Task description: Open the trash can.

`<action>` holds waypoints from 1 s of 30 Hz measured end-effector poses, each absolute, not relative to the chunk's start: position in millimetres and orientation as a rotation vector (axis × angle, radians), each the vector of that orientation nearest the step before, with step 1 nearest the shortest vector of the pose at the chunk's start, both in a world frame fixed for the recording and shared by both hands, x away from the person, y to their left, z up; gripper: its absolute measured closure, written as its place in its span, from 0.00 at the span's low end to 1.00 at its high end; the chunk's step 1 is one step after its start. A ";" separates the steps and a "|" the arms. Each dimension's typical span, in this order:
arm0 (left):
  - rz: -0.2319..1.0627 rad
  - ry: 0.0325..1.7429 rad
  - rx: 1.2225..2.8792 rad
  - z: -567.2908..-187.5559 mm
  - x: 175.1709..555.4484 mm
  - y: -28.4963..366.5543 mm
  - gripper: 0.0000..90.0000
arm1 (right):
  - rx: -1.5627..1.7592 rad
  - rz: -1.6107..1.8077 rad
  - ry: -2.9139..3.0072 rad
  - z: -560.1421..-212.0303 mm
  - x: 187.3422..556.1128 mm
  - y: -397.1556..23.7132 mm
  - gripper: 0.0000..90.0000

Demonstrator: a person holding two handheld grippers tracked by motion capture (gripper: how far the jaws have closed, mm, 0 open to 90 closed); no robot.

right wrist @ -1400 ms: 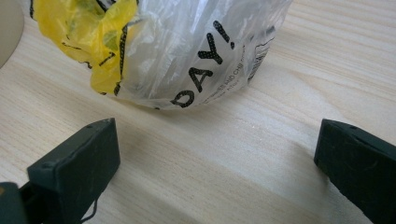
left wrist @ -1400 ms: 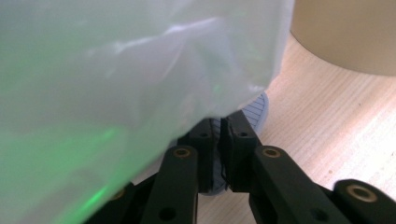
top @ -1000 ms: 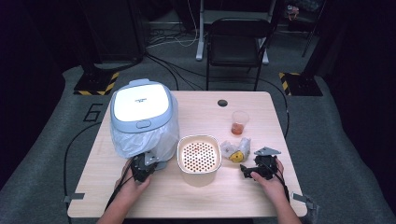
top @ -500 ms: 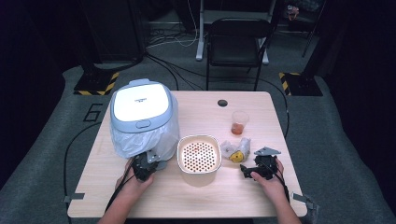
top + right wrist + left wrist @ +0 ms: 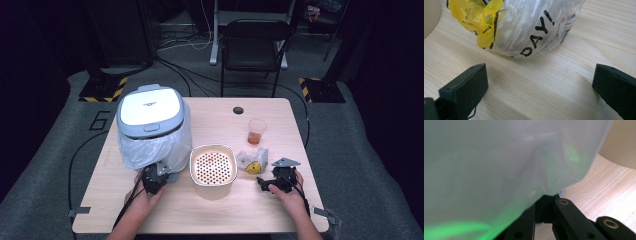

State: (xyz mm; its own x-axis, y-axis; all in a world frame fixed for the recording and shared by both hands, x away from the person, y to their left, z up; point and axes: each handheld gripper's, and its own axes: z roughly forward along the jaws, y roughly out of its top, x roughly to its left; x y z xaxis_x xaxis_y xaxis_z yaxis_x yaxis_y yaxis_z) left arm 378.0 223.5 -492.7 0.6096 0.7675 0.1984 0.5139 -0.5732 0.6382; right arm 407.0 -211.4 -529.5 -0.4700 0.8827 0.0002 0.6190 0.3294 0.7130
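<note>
Black jaws of the left gripper (image 5: 159,172) pinch the clear liner bag (image 5: 150,147) hanging down the bin (image 5: 152,127). Right gripper (image 5: 266,182) stands spread, empty, near the crumpled wrapper (image 5: 524,25) on the table (image 5: 225,215); beyond stands a cup (image 5: 256,131).

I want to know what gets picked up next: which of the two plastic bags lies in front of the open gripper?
The small crumpled bag with yellow and black print, lying ahead of the right gripper; the big white bag lines the bin.
</note>
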 end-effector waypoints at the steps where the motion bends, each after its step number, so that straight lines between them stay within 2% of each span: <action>1: 0.638 1.005 2.317 -492.9 378.1 223.4 1.00 | 1.328 0.927 2.212 -529.5 407.0 -211.4 0.00; 8: 0.655 0.952 2.355 -502.3 377.7 222.2 1.00 | 1.328 0.927 2.211 -529.5 407.1 -211.4 0.00; 12: 0.648 0.981 2.336 -503.4 376.7 223.9 1.00 | 1.327 0.928 2.212 -529.5 407.0 -211.4 0.00; 16: 0.694 0.978 2.343 -504.6 374.5 219.1 1.00 | 1.328 0.927 2.211 -529.4 407.1 -211.4 0.00; 19: 0.638 1.029 2.309 -503.6 377.5 221.9 1.00 | 1.328 0.927 2.212 -529.5 407.1 -211.4 0.00; 30: 0.622 1.047 2.301 -503.1 378.4 222.7 1.00 | 1.326 0.927 2.212 -529.5 407.2 -211.4 0.00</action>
